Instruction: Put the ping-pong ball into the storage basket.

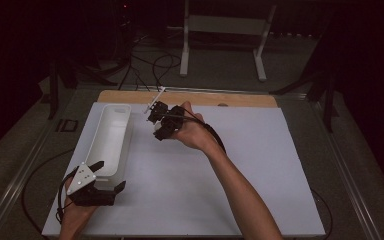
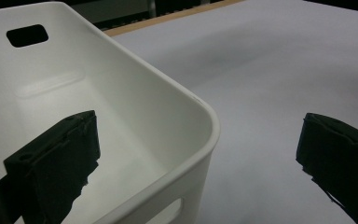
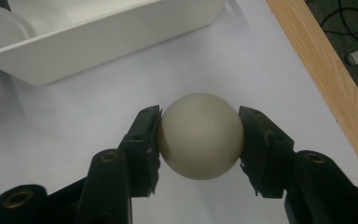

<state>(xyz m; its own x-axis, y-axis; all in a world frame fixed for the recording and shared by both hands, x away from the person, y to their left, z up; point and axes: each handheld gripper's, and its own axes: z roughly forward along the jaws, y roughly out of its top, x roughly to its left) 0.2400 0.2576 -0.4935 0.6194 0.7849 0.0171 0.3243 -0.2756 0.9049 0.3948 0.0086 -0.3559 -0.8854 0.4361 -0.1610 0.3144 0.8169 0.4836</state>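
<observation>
Ball (image 3: 200,135), cream and smooth, is gripped between the two black jaws of the right tool (image 3: 199,140), whose pads are pressed against its opposite sides; it is held just above the white sheet (image 3: 98,121) that covers the counter. In the high view, nearest the person, the left tool (image 1: 111,176) is held by the left hand (image 1: 75,212) at the near end of the white bin (image 1: 111,137), its jaws spread wide apart with nothing pressed between them. In the left gripper view one jaw is seen inside the bin (image 2: 121,107) and the other outside, over the sheet, so that the bin's near corner is straddled. Farther off, the right tool (image 1: 156,120) is seen just beside the bin's far end, carried by the right hand (image 1: 192,131). Beyond it the wooden edge of the counter (image 1: 245,99) is visible.
</observation>
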